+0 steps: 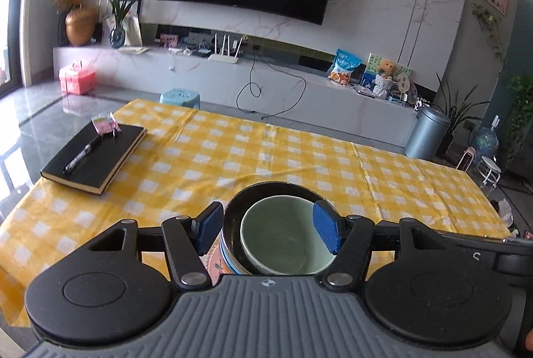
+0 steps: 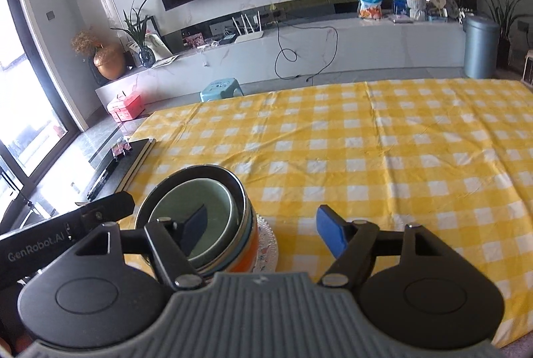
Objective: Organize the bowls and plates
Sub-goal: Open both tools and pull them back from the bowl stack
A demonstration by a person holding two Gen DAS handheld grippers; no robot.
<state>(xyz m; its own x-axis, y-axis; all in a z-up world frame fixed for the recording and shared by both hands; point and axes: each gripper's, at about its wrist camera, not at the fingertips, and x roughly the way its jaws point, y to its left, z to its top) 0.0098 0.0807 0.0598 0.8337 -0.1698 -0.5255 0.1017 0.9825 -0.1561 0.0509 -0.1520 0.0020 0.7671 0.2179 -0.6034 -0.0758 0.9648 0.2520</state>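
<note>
A pale green bowl (image 1: 283, 241) sits nested inside a dark bowl (image 1: 266, 188), on top of a stack of bowls with blue and orange sides and a patterned plate (image 1: 213, 264) underneath. My left gripper (image 1: 268, 224) is open with its blue pads on either side of the stack's top. In the right wrist view the same stack (image 2: 200, 208) stands at the lower left on the yellow checked tablecloth (image 2: 383, 158). My right gripper (image 2: 263, 229) is open and empty; its left finger overlaps the green bowl (image 2: 186, 201), its right finger is over bare cloth.
A black notebook (image 1: 96, 155) with a pen (image 1: 81, 155) and a small pink packet (image 1: 105, 123) lies at the table's far left corner. Beyond the table are a blue stool (image 1: 180, 98), a TV cabinet and a grey bin (image 1: 426, 135).
</note>
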